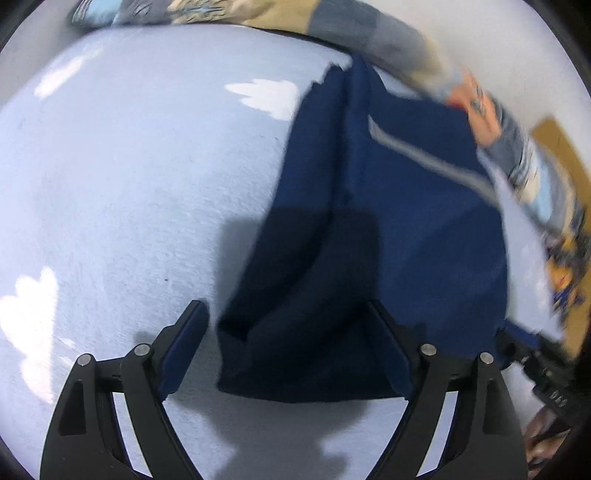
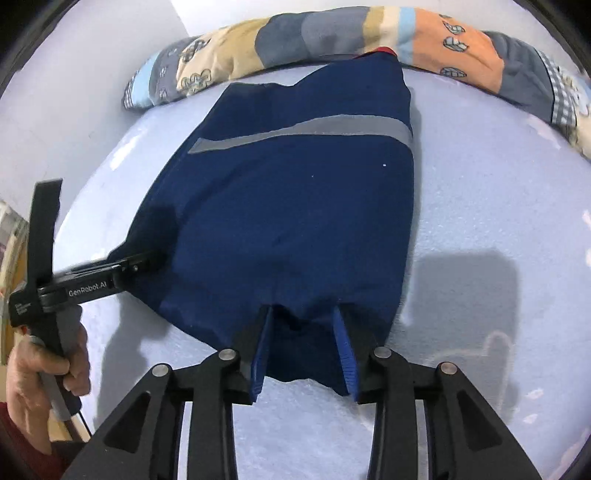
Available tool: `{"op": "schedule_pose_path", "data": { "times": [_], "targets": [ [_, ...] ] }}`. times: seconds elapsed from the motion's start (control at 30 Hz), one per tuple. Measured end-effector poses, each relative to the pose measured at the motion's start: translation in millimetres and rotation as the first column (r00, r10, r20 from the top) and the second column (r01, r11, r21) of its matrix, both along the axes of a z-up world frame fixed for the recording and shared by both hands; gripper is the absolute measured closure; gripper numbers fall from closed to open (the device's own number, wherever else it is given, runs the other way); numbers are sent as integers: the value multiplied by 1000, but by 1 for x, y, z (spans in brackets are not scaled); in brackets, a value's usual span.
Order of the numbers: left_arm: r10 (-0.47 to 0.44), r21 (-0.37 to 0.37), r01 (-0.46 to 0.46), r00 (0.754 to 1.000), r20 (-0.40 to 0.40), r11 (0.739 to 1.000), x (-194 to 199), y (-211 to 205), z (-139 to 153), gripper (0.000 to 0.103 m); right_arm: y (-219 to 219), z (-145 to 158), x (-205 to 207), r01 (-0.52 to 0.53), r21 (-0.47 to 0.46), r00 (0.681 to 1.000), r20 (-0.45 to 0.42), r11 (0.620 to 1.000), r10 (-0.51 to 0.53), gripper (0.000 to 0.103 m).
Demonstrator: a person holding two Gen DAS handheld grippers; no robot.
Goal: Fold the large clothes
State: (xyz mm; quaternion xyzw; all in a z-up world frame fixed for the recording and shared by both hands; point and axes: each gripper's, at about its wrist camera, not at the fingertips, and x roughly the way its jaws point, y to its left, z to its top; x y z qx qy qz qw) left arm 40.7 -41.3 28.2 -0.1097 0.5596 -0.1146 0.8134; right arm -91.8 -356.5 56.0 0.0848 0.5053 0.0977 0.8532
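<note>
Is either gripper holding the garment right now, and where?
Left gripper: open around the navy garment's corner, holding nothing. Right gripper: straddles its near hem; whether it grips cannot be told.

Open bedsheet on both sides, bedding along the far edge.

You have bare pale-blue bedsheet with white cloud prints (image 1: 110,192) wide open to one side of the folded navy garment with a grey reflective stripe (image 2: 295,206), and more beyond its other edge. The rolled patchwork quilt in orange, grey and beige (image 2: 332,33) blocks the far edge, touching the garment's top.
</note>
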Motion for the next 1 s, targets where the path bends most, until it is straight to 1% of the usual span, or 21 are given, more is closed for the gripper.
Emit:
{"op": "schedule_pose_path", "data": {
  "times": [0.03,0.1,0.17,0.2,0.23,0.33,0.37,0.43,0.47,0.53,0.6,0.63,0.67,0.7,0.73,0.8,0.83,0.9,0.93,0.97,1.0],
  "targets": [
    [23,-71,-23,1000,-3,997,2,11,3,16,-5,6,-2,1,38,1000,11,999,-1,65],
    [65,-202,-66,998,-9,977,5,32,6,16,-20,15,-5,8,122,999,39,993,-12,62],
    [86,-319,-91,996,-31,943,10,48,4,16,-37,18,-8,42,152,996,67,987,-53,56],
    [90,-376,-101,995,-45,921,12,55,1,16,-46,18,-10,57,165,995,76,985,-71,53],
    [81,-420,-98,995,-59,902,15,58,-2,16,-58,15,-10,76,197,993,72,977,-92,46],
    [38,-505,-78,995,-90,859,24,58,-14,16,-87,2,-3,118,332,990,32,936,-136,43],
    [25,-511,-69,995,-93,857,27,56,-15,16,-92,-4,-1,131,367,989,11,921,-144,43],
    [1,-463,-51,994,-108,885,33,51,-23,16,-98,-16,5,142,414,989,-18,899,-147,43],
    [-13,-461,-38,994,-107,887,36,48,-26,16,-98,-21,7,141,432,989,-26,891,-144,43],
    [-30,-471,-20,995,-97,882,37,45,-25,13,-96,-30,14,126,456,992,-41,881,-121,42],
    [-47,-495,0,995,-82,869,41,42,-24,10,-94,-36,21,109,462,994,-50,880,-97,37],
    [-54,-506,6,995,-80,863,42,40,-25,7,-91,-40,27,98,466,995,-52,879,-84,36],
    [-57,-514,8,995,-79,858,43,39,-26,1,-90,-42,31,88,480,996,-48,873,-75,34],
    [-61,-529,13,995,-73,848,44,37,-26,0,-90,-45,36,82,495,997,-47,865,-67,33],
    [-70,-531,24,995,-67,847,45,34,-25,0,-90,-48,40,80,509,997,-47,857,-65,33],
    [-83,-518,40,995,-59,855,48,27,-24,0,-88,-53,53,70,540,997,-29,839,-65,29],
    [-85,-515,47,995,-49,856,49,24,-24,0,-85,-54,60,63,546,998,-22,835,-61,26],
    [-79,-470,60,997,-21,881,50,12,-22,0,-73,-52,79,32,523,999,0,852,-38,24],
    [-69,-459,62,998,1,886,49,6,-19,0,-68,-50,84,22,505,1000,4,863,-28,24],
    [-72,-442,69,997,10,894,48,-1,-18,7,-59,-46,92,3,463,1000,10,886,-8,25],
    [-76,-378,81,997,29,922,45,-11,-13,15,-52,-41,95,-11,403,1000,22,915,2,29]
  ]
}}
